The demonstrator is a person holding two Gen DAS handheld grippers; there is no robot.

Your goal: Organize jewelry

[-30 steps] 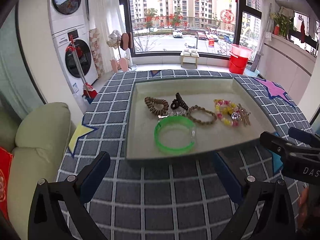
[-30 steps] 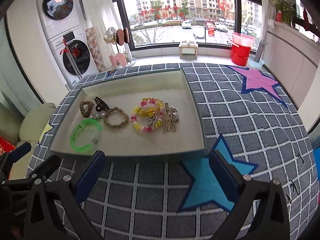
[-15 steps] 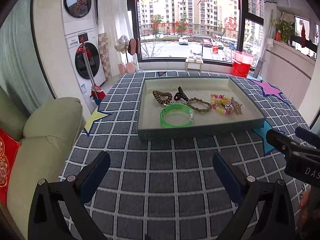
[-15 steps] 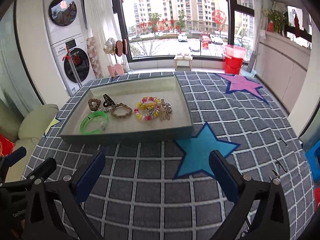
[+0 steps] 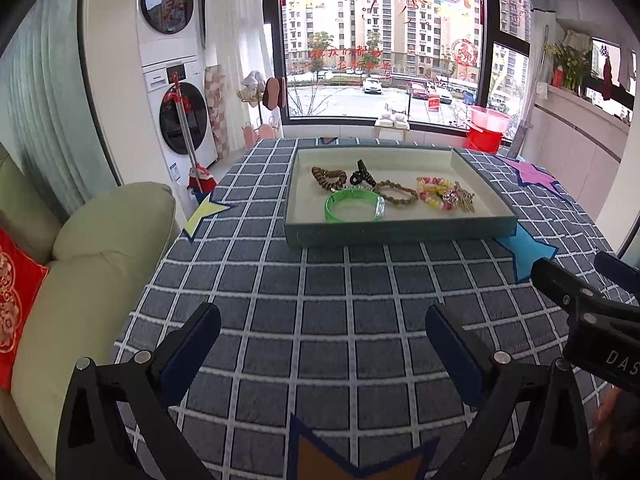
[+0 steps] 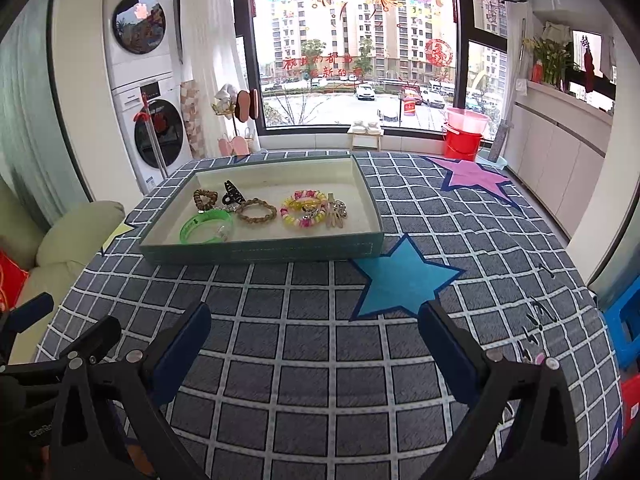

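A shallow grey-green tray [image 5: 400, 234] [image 6: 260, 251] lies on the checked cloth, far ahead of both grippers. In it lie a green bangle [image 5: 354, 206] [image 6: 206, 227], a brown beaded bracelet [image 5: 329, 178] [image 6: 205, 199], a black hair claw [image 5: 361, 173] [image 6: 232, 193], a braided brown bracelet [image 5: 396, 194] [image 6: 256, 211], a yellow-pink bead bracelet [image 5: 434, 192] [image 6: 303, 208] and metal charms [image 5: 460, 198] [image 6: 337, 212]. My left gripper [image 5: 322, 334] is open over bare cloth. My right gripper [image 6: 314, 330] is open too, holding nothing.
The table carries a blue-grey checked cloth [image 5: 320, 320] with a blue star [image 6: 404, 276] and a pink star [image 6: 474, 178]. A pale sofa [image 5: 92, 260] with a red cushion [image 5: 16, 296] stands left. Stacked washing machines [image 5: 176, 80] and a window [image 5: 380, 40] lie beyond.
Both grippers have drawn back from the tray and risen, so the tray looks smaller and farther away. The jewelry has not moved. Both stay open.
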